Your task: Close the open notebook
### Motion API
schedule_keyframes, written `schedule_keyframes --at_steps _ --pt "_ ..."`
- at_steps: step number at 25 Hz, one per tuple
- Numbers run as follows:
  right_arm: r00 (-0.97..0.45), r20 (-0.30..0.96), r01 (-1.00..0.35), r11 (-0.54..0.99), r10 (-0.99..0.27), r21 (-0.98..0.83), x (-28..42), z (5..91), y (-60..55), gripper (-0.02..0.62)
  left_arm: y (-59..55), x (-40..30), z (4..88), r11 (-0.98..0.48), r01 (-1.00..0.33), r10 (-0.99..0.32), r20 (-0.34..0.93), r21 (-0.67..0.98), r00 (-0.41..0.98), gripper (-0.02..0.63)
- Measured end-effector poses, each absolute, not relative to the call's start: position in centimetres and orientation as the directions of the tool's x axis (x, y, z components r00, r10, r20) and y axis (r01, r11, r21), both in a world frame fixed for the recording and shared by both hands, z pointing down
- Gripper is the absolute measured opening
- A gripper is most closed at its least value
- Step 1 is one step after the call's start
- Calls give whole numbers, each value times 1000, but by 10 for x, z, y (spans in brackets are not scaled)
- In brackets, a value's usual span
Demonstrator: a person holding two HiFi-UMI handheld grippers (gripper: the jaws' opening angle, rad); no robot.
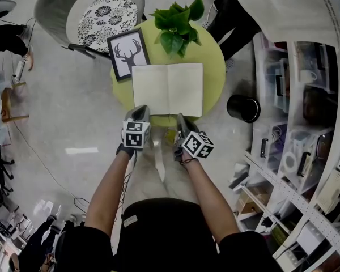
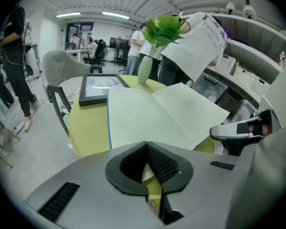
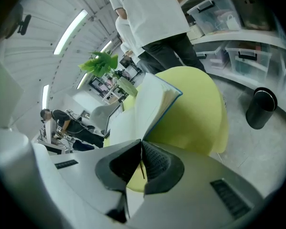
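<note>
Both pressed together: left hand-held gripper [image 2: 146,146], right hand-held gripper [image 3: 142,142] pinching notebook [image 1: 167,89] (vase [image 2: 145,69] holds plant [image 2: 164,27])

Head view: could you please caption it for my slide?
Left gripper and right gripper at an open notebook's near edge on green table.

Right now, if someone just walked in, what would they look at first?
Probably the big open notebook, white and blank in the middle of the round yellow-green table. Behind it are a leafy green plant and, further left, a framed deer picture. At its near edge the left gripper and right gripper, each with a checkered cube, have their jaws together.
</note>
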State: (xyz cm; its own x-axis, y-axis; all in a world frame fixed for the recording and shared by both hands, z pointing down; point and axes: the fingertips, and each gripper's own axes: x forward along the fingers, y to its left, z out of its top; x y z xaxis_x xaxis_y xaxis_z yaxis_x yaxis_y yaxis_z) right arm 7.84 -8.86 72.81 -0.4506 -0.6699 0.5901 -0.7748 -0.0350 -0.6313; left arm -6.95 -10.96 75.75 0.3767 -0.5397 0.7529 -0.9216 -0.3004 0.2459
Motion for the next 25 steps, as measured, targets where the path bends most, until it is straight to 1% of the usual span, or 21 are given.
schedule_keyframes --at_steps 10,15,19,21,25 --pt "-441 619 -852 86 -650 -516 65 719 -87 9 -110 -71 756 -285 -922 -539 751 264 382 18" --pt "-428 632 -879 133 -646 -459 61 717 -87 9 -110 -69 759 -318 -919 -543 750 233 378 17" --pt "-411 648 -899 168 -642 -404 57 716 -87 11 -111 -69 759 -310 -919 -520 765 244 379 18" --pt "-403 656 -908 188 -638 -374 54 715 -85 11 -111 -69 754 -315 -915 -504 773 251 386 18" --pt "-389 667 -918 208 -635 -338 49 713 -84 11 -111 -73 736 -348 -905 -515 757 245 403 18"
